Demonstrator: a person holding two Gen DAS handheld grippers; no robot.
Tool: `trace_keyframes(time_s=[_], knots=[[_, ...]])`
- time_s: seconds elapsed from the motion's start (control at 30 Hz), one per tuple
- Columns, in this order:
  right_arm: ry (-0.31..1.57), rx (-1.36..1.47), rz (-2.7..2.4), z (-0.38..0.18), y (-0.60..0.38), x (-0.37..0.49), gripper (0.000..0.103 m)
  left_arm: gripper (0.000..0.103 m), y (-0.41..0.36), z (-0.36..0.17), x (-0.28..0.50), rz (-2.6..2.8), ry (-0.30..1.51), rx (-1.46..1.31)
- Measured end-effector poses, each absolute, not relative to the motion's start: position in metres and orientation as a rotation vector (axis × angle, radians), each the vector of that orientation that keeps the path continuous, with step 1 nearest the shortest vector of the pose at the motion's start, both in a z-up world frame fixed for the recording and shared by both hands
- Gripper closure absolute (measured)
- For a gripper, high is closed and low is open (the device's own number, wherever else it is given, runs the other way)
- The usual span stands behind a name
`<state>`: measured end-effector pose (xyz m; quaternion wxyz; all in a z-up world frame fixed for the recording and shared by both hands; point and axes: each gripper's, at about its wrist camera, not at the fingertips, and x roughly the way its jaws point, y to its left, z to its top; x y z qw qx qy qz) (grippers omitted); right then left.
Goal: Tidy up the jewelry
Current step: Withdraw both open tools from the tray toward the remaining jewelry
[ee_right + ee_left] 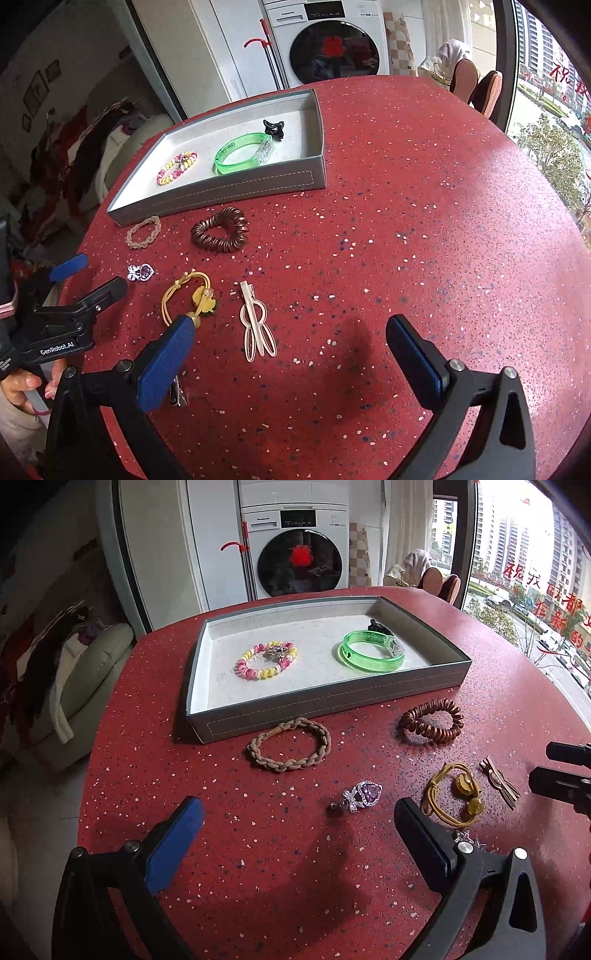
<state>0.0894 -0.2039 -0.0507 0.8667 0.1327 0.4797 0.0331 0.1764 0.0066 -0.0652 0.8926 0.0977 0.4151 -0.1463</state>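
A grey tray (325, 705) (221, 199) on the red table holds a pink-yellow coil bracelet (267, 660) (177, 168), a green bangle (371, 653) (240, 152) and a black claw clip (378, 627) (274, 129). In front of it lie a tan braided band (289, 744) (144, 232), a brown coil tie (432, 720) (219, 229), a purple heart brooch (360, 795) (141, 272), a yellow cord tie (454, 794) (188, 295) and a pink hair clip (498, 781) (256, 319). My left gripper (299, 834) (88, 275) is open near the brooch. My right gripper (291, 354) (561, 764) is open near the pink clip.
A small silver clip (177, 393) (467, 838) lies partly hidden by fingers. The red table (424, 221) is round, its edge curving away left and right. A washing machine (295, 546), a sofa (85, 686) and chairs (476, 85) stand beyond.
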Motion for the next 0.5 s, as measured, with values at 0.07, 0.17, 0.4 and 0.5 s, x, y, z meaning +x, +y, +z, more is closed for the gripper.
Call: trace_keyframes(time_s=[0.07,0.17,0.4,0.5], knots=[[1.013,0.26,0.064,-0.053,-0.201,0.089,0.0,0.0,0.002,-0.067,0.177,-0.308,0.872,0.216],[1.021,0.246,0.069,-0.055,-0.197,0.09,0.0,0.0,0.0,-0.067,0.179,-0.311,0.876,0.226],[1.034,0.171,0.061,-0.058,-0.183,0.097,0.015,0.0,-0.009,-0.066,0.179,-0.33,0.871,0.28],[1.03,0.137,0.065,-0.056,-0.175,0.101,0.027,0.0,-0.014,-0.068,0.178,-0.335,0.87,0.291]])
